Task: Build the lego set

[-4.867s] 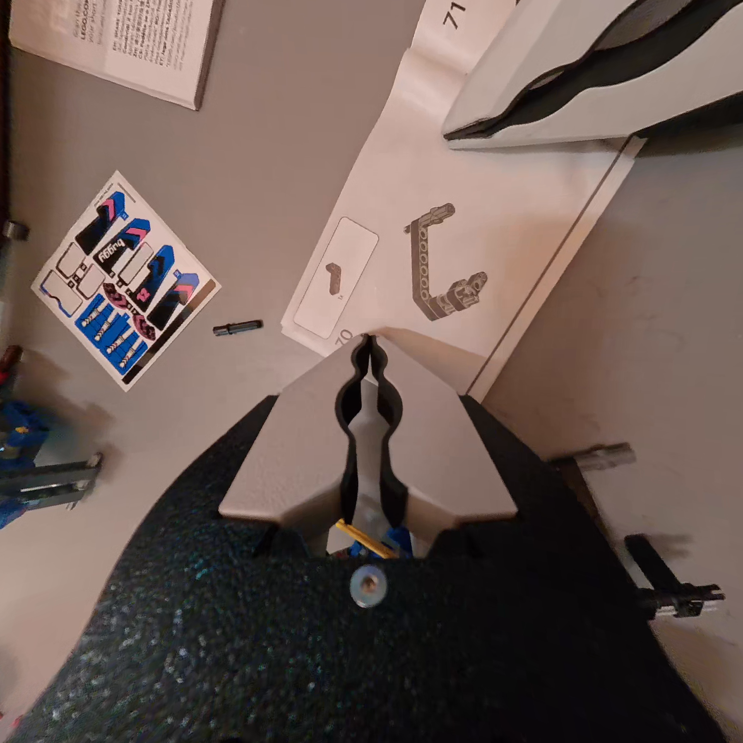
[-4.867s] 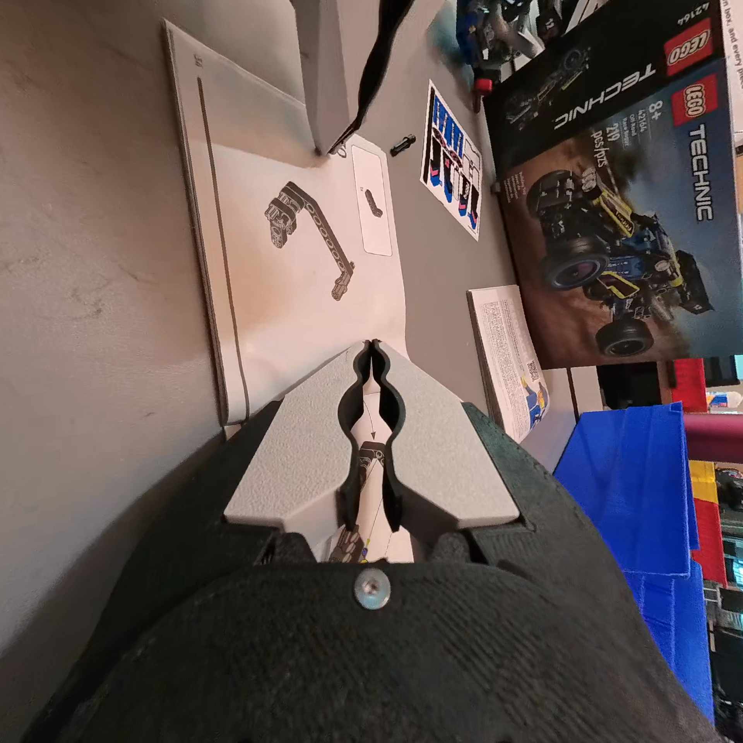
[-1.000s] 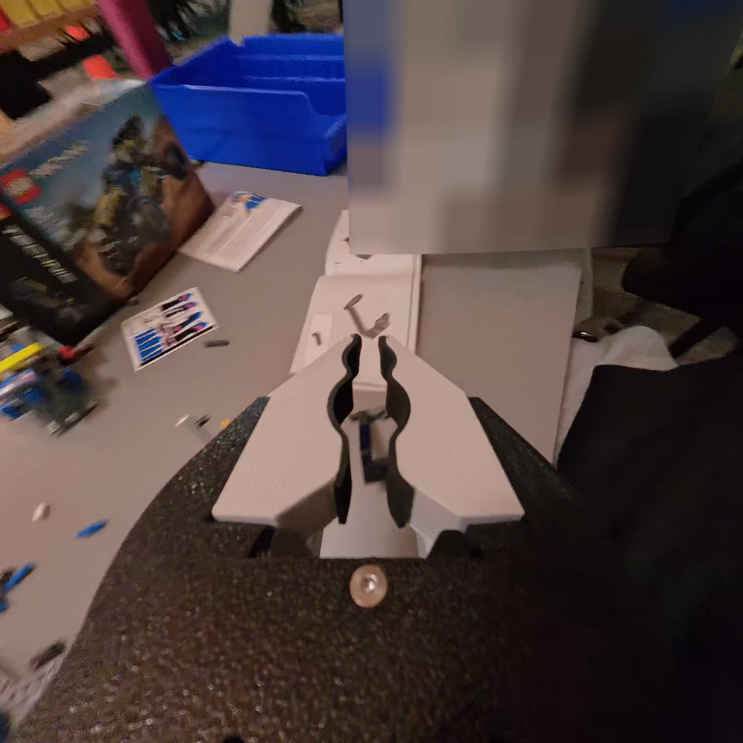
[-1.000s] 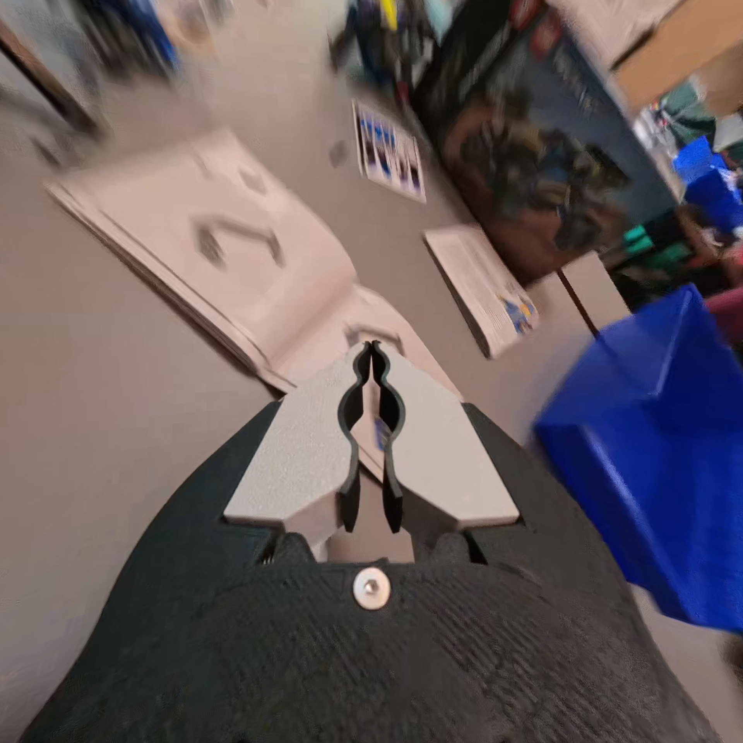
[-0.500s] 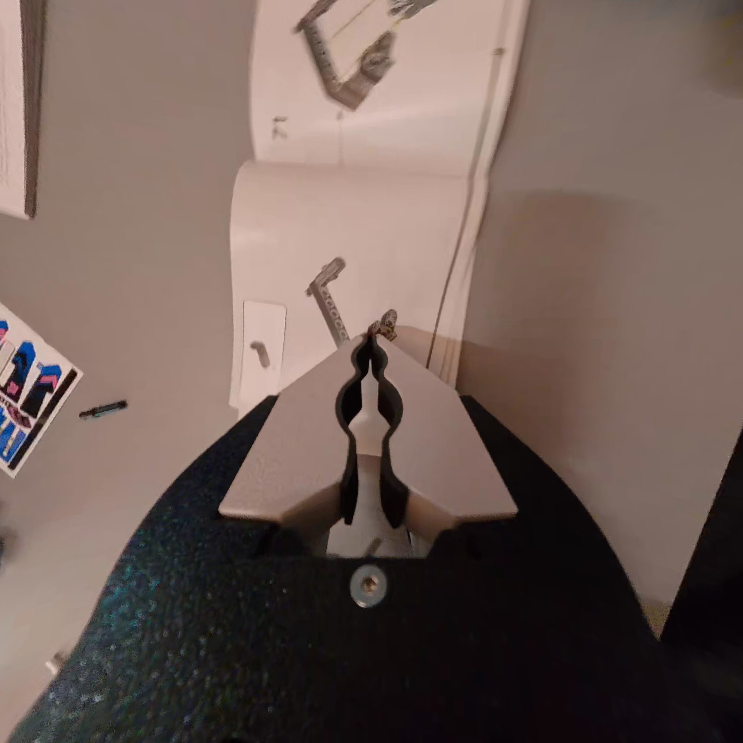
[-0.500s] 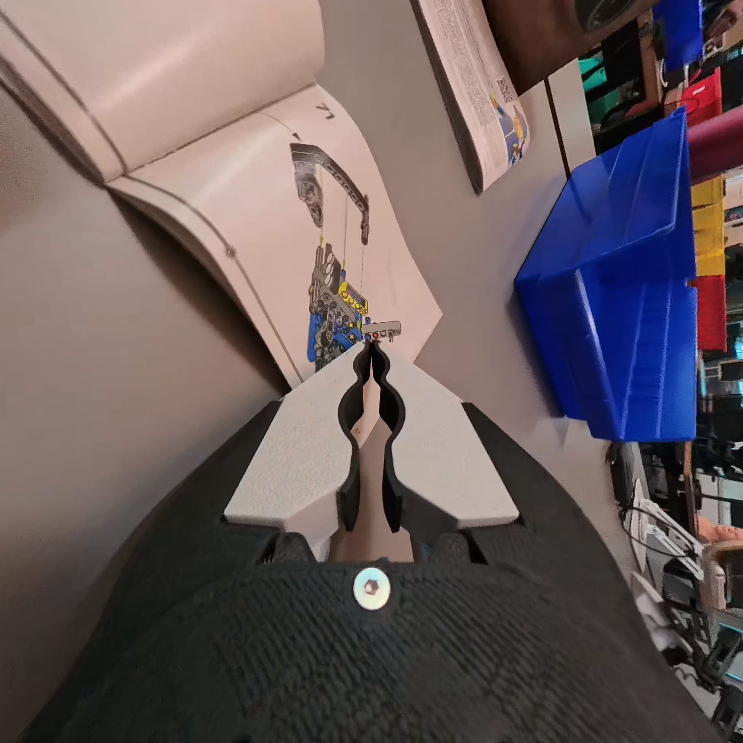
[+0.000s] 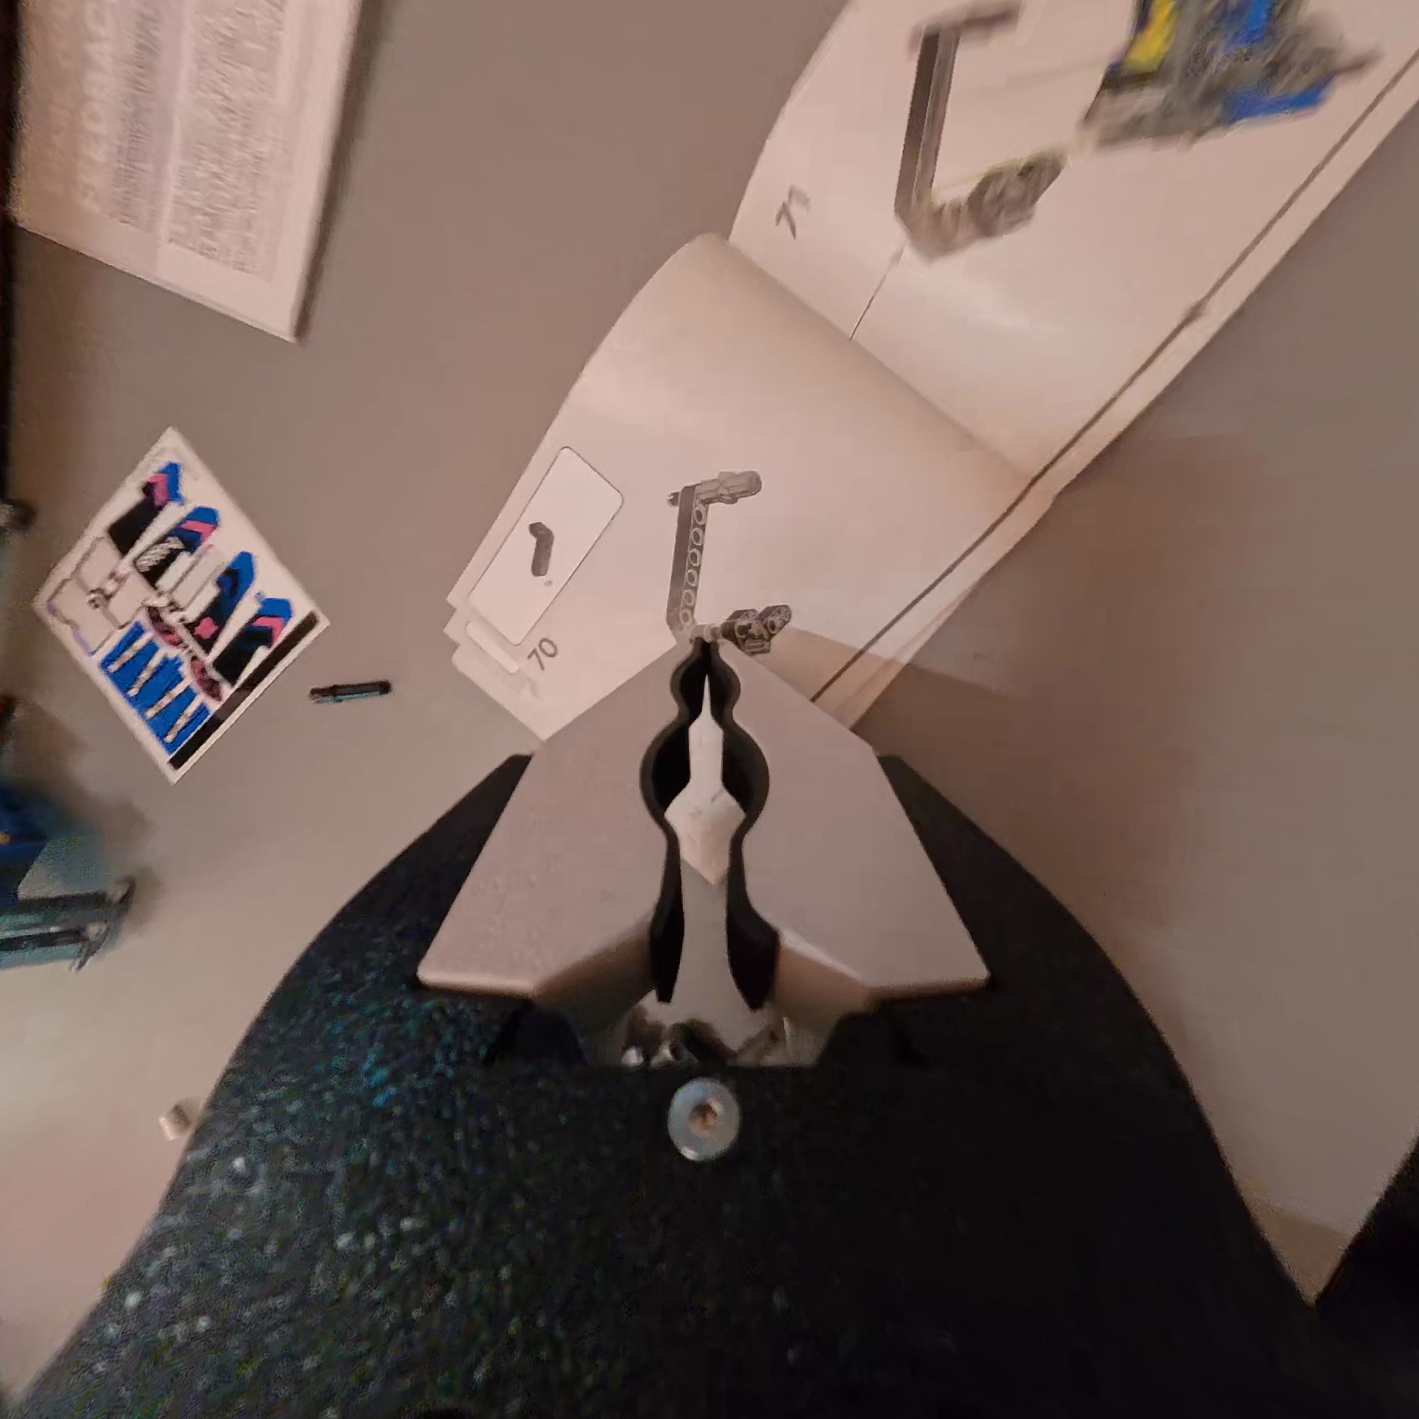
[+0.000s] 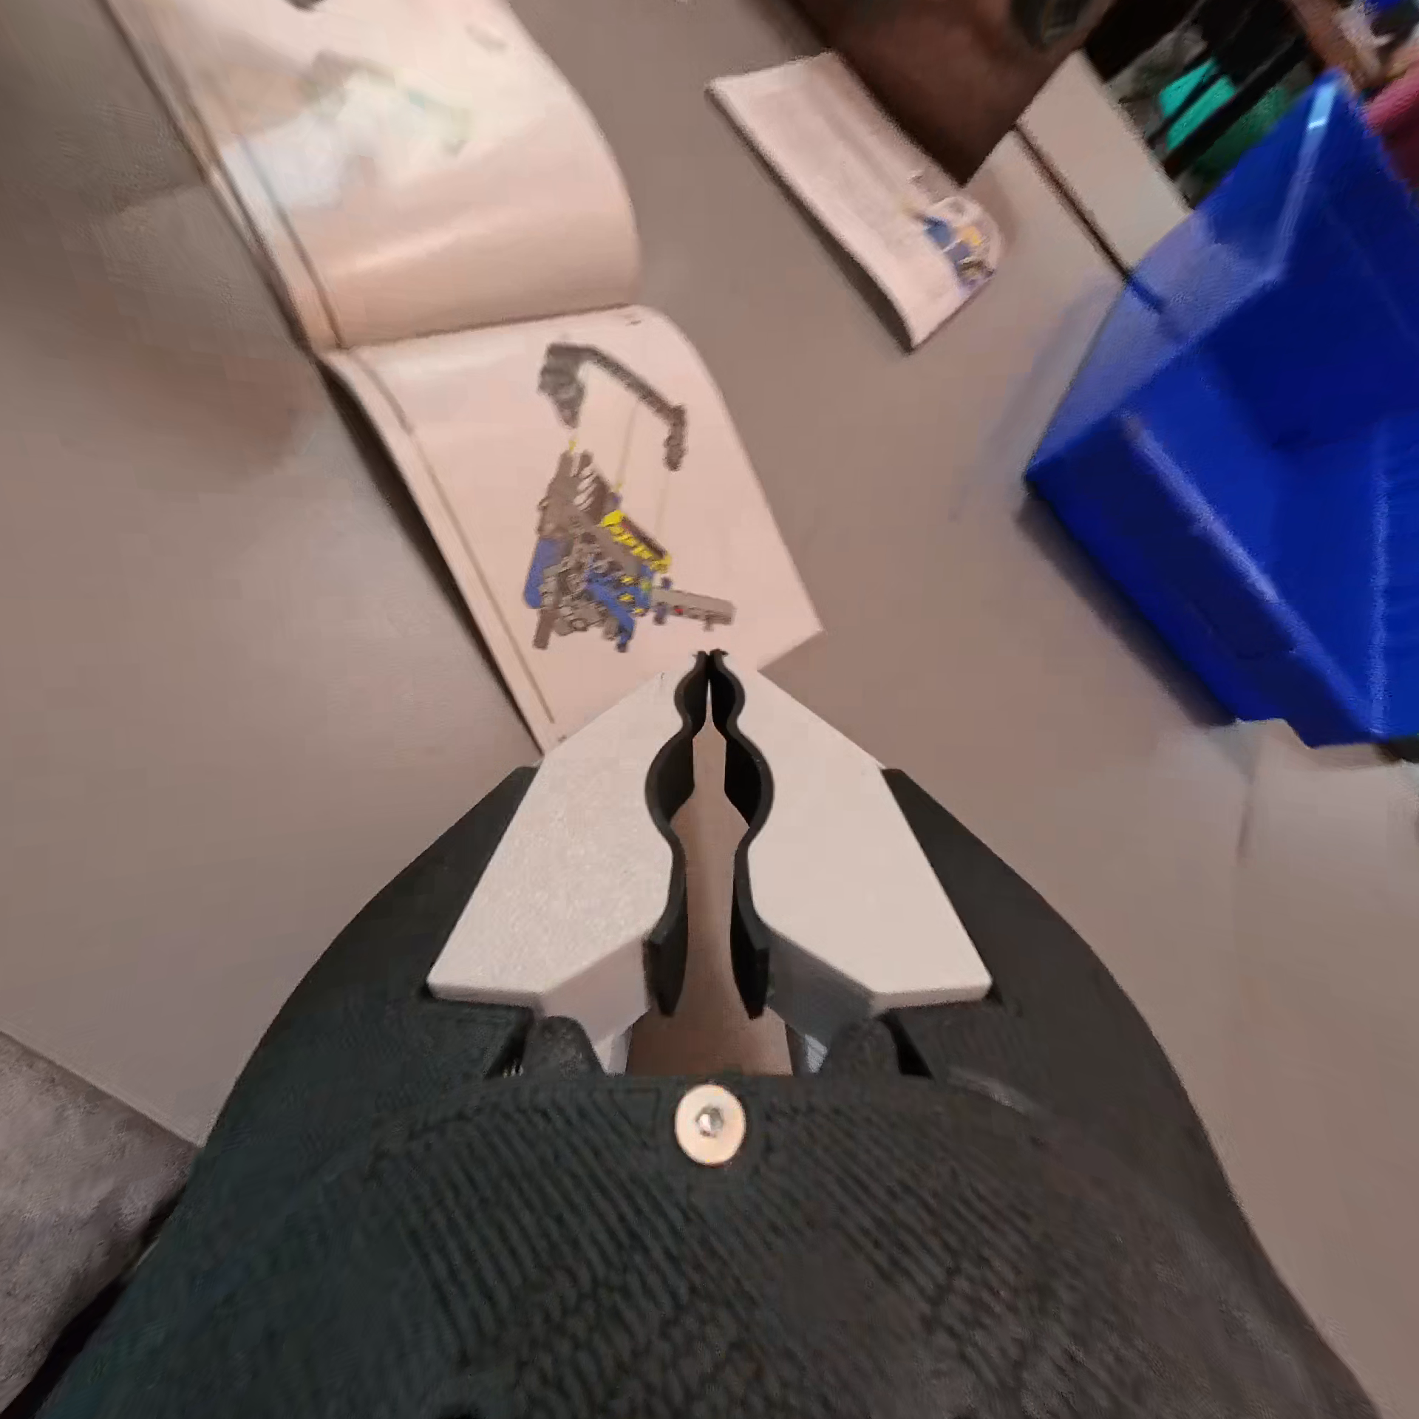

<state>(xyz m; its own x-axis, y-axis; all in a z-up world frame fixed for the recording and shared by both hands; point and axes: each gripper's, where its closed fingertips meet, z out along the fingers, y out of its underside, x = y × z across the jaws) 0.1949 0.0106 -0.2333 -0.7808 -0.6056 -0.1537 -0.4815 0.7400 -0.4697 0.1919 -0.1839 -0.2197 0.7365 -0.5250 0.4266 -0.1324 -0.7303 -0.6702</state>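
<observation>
The left hand-held gripper (image 7: 702,649) hangs over the grey tabletop (image 7: 476,230) with its 2 fingertips clenched together on nothing, poised above the near corner of an open instruction booklet (image 7: 768,430) whose left page bulges upward. Off to its left lie a small dark pin (image 7: 349,691) and, farther out, a sticker sheet (image 7: 176,606) in blue, pink and black. A second, closed leaflet (image 7: 176,146) rests near the top left corner, and some blue and grey pieces (image 7: 54,914) sit at the left edge, too blurred to make out.

The right hand-held gripper (image 8: 710,656) is likewise clenched with a bare grasp, its tips over the near corner of the same booklet (image 8: 691,491), beside the printed drawing of a blue and yellow assembly. To its right stands a blue plastic bin (image 8: 1259,430), well apart. The closed leaflet (image 8: 852,192) lies beyond, with a dark box (image 8: 937,69) behind it.
</observation>
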